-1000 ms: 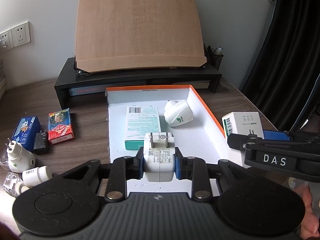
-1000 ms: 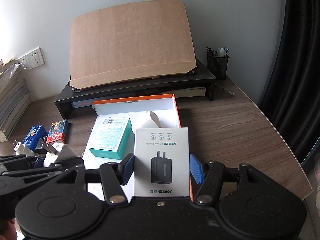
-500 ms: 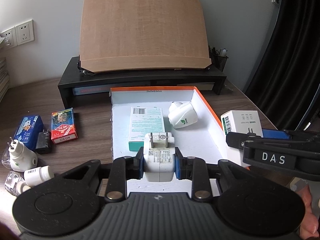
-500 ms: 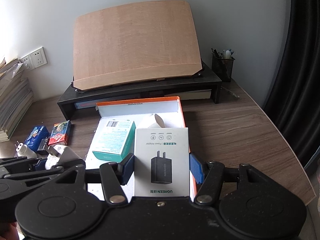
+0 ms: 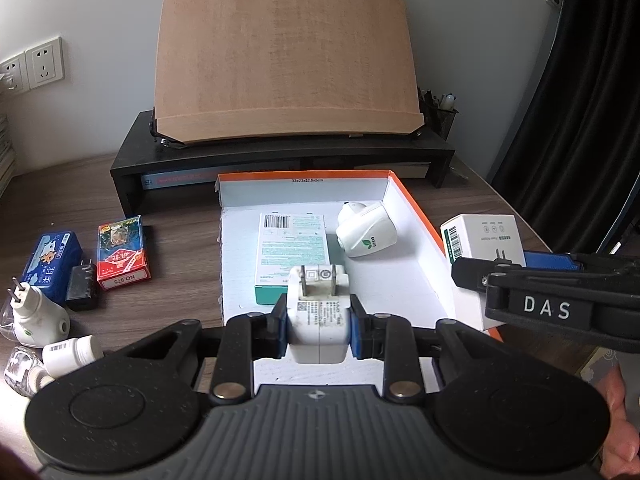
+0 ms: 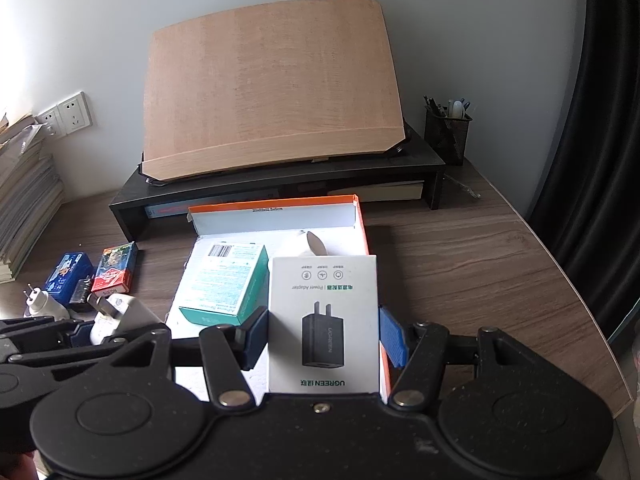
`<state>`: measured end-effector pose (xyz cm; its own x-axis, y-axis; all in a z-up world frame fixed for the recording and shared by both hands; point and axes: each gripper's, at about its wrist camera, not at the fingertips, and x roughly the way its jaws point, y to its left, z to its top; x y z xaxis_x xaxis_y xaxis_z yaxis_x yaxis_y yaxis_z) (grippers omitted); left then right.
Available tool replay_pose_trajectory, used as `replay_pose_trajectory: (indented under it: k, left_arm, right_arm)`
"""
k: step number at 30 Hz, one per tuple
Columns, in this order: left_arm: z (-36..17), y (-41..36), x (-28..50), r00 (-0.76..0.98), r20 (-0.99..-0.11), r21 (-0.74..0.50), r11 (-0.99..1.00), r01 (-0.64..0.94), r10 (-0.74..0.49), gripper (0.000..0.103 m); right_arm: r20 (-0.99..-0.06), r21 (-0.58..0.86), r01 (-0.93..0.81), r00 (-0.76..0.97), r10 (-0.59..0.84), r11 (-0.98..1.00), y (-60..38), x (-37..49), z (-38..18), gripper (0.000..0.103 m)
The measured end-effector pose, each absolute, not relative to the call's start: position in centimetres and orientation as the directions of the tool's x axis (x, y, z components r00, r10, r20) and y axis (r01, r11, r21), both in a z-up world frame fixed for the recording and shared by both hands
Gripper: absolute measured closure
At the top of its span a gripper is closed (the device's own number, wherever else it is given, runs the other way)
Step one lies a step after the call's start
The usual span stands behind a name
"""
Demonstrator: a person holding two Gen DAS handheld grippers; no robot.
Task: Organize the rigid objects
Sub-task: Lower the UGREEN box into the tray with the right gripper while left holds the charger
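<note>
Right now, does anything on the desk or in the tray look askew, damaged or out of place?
Mostly tidy. The white plug-in device in the orange-rimmed tray lies tipped on its side, angled beside the squarely placed teal box. Small bottles lie toppled at the desk's left edge. No visible damage.

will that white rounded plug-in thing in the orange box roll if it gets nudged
Probably: the white plug-in device lies on its curved side, so it may rock or roll. Its smooth shell looks hard and likely slippery. Nearby, the teal box looks flat and steadier.

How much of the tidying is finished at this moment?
Done: a teal box and a white plug-in device lie in the orange tray. In hand: left gripper holds a white charger; right gripper holds an adapter box. Left: the desk items beside the tray.
</note>
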<state>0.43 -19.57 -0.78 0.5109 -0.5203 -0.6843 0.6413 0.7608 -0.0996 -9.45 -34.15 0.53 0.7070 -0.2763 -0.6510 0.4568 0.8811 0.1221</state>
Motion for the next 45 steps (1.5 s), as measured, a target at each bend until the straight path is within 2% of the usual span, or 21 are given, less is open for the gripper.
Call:
replay_pose_trajectory:
  k: [45]
  left_arm:
    - [-1.5,-20.2,0.9,0.507,-0.702,-0.097,0.773,0.627,-0.5,0.074]
  right_arm:
    - [-0.669,0.124,0.431,0.701,-0.246,0.894,-34.8,-7.9,-0.4,0.032]
